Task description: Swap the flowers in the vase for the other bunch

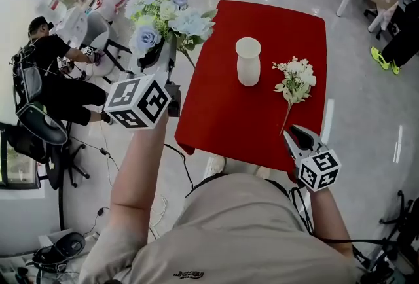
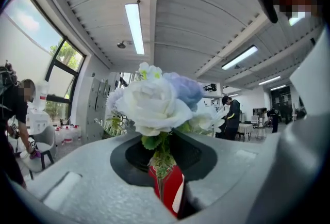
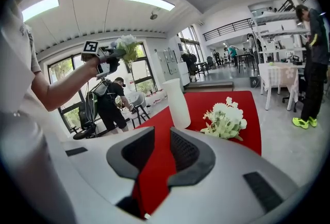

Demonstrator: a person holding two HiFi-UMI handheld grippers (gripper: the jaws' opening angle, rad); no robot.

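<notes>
Lying beside the empty vase (image 1: 248, 61) on the counter (image 1: 222, 112), the white bunch (image 1: 296, 80) is judged light and crushable, best taken by its bare stem. The blue bunch (image 1: 163, 17) is clamped by its stems in the left hand-held gripper (image 1: 160, 53); the right hand-held gripper (image 1: 298, 139) is held apart, empty.

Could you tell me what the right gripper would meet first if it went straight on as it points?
Probably the red table top, seen between the open fingers of the right gripper; the white vase stands farther along roughly the same line, though depth is unclear.
</notes>
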